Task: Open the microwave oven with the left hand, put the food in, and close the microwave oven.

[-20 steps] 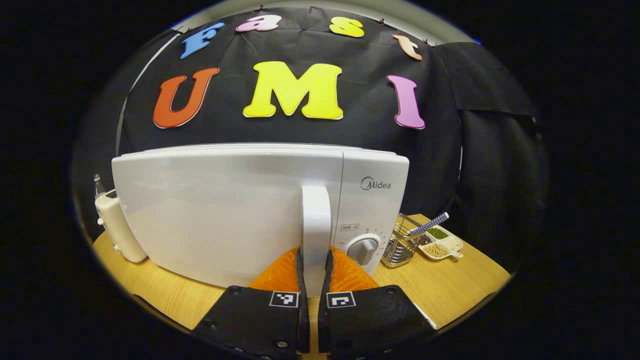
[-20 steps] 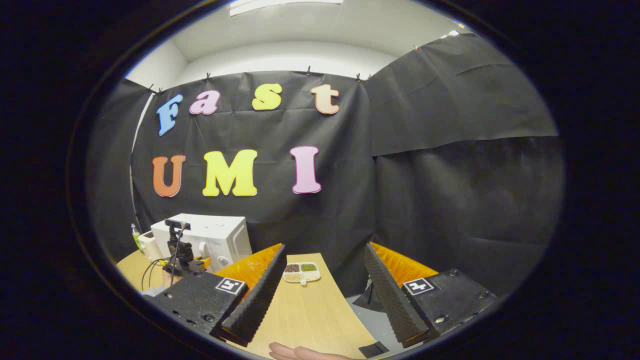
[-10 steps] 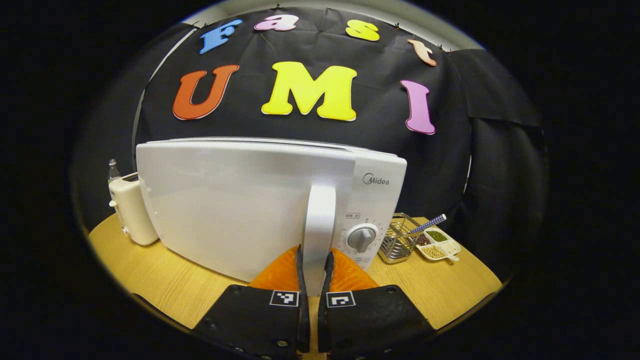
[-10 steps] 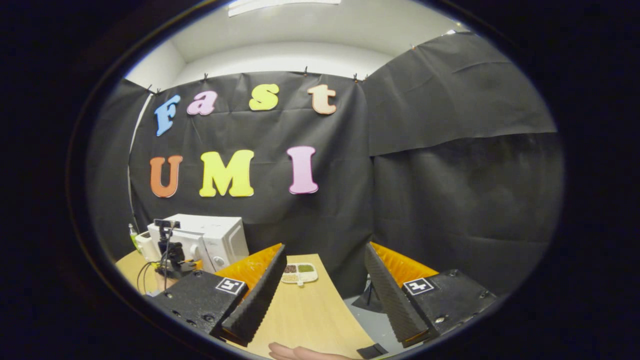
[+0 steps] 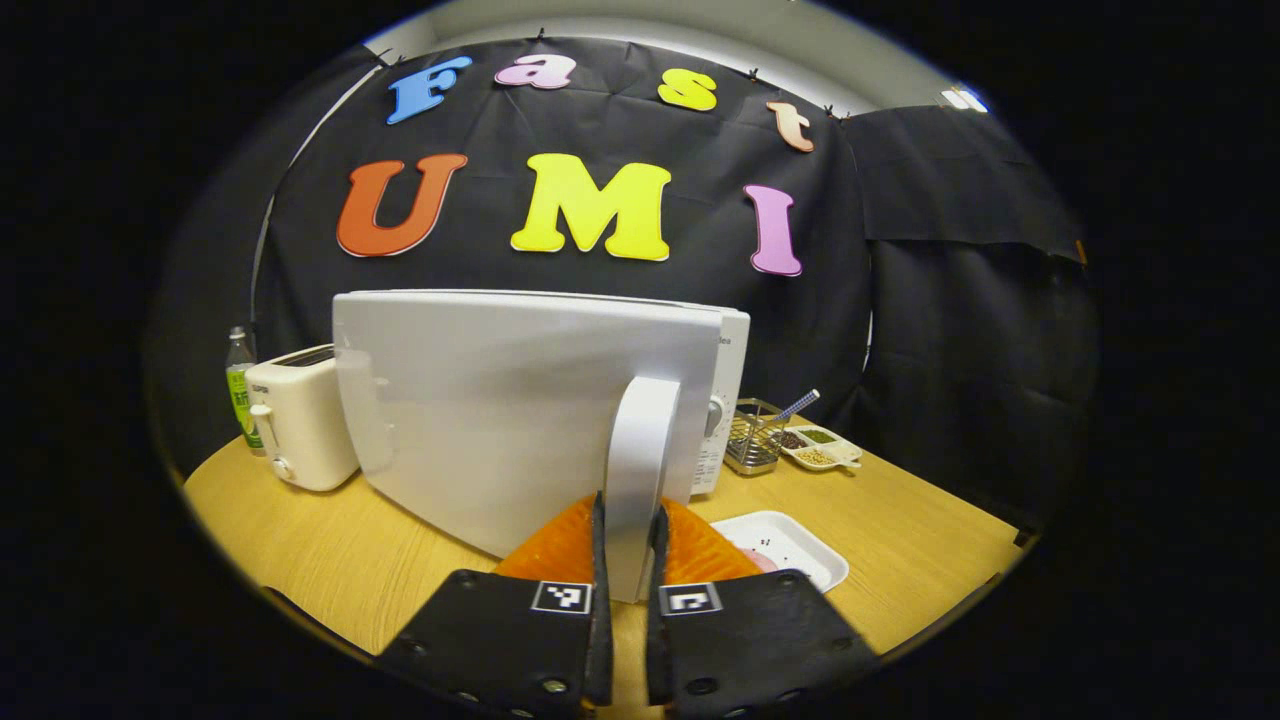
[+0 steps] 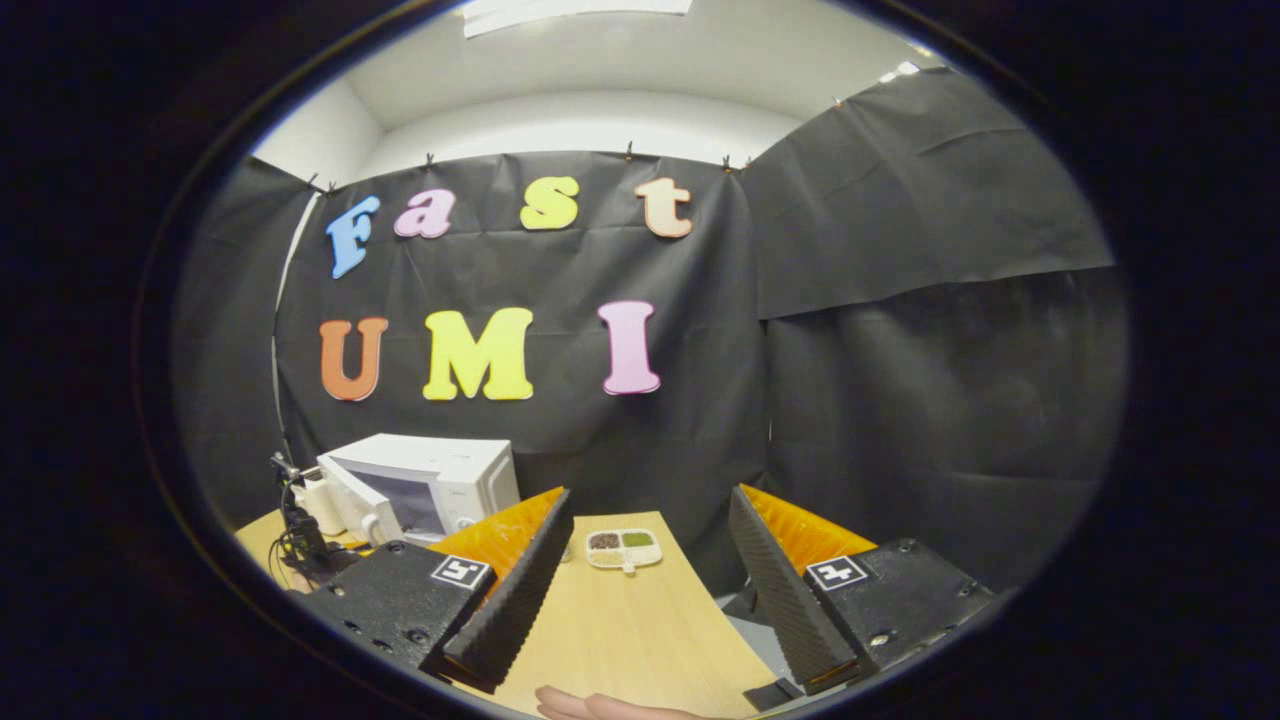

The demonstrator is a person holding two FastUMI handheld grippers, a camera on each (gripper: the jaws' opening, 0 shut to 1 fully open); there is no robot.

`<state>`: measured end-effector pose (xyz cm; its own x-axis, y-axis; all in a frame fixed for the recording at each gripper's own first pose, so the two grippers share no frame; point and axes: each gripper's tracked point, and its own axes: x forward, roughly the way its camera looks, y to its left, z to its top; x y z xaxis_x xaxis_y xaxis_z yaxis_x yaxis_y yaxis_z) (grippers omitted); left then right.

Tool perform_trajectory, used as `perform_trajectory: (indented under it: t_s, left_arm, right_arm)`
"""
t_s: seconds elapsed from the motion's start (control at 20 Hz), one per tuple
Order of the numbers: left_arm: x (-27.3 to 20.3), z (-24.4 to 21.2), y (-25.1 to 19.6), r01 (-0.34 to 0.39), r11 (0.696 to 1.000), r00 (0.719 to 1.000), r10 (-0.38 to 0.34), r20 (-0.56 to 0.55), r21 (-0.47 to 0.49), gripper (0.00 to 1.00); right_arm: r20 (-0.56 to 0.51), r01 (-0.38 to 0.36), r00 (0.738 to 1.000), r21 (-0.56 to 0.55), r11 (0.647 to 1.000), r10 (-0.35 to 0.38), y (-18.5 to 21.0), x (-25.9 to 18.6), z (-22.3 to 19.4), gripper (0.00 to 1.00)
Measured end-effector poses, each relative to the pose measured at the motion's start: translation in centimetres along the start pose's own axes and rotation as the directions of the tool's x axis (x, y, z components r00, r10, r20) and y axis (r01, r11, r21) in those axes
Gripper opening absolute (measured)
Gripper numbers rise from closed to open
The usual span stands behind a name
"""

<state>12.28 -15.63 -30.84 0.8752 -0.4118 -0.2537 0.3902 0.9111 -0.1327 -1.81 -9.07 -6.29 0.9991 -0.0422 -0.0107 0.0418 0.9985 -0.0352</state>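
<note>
Microwave door swung partway open, left gripper (image 5: 627,560) clamped on the handle (image 5: 636,470)

Left to right in the left gripper view: bottle (image 5: 239,385) and toaster (image 5: 300,415) at the desk (image 5: 300,550) edge, then the microwave (image 5: 530,410) with its door pulled out, then a white tray (image 5: 790,545) with what might be the food, hard to tell. In the right gripper view, the right gripper (image 6: 650,570) hangs wide open over the desk, holding nothing.

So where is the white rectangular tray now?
In the left gripper view the white rectangular tray lies on the wooden table, right of the left gripper, before the white microwave.
</note>
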Motion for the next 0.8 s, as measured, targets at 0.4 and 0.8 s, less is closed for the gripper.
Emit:
perform_trajectory:
  t_s: [0.4, 0.8]
  left_arm:
    - [-9.8, -0.6, 7.6, -0.135, 0.991, 0.989, 0.134, 0.064, 0.011, 0.25]
    - [-20.4, 0.4, 14.8, -0.353, 0.934, 0.932, 0.356, 0.065, -0.049, 0.93]
  right_arm:
    - [0.009, -0.062, 0.998, -0.019, 0.998, 0.062, 4.6, -2.1, -0.4, 1.00]
    - [-0.046, -0.169, 0.985, -0.049, 0.984, 0.167, 10.0, 0.1, -1.8, 0.94]
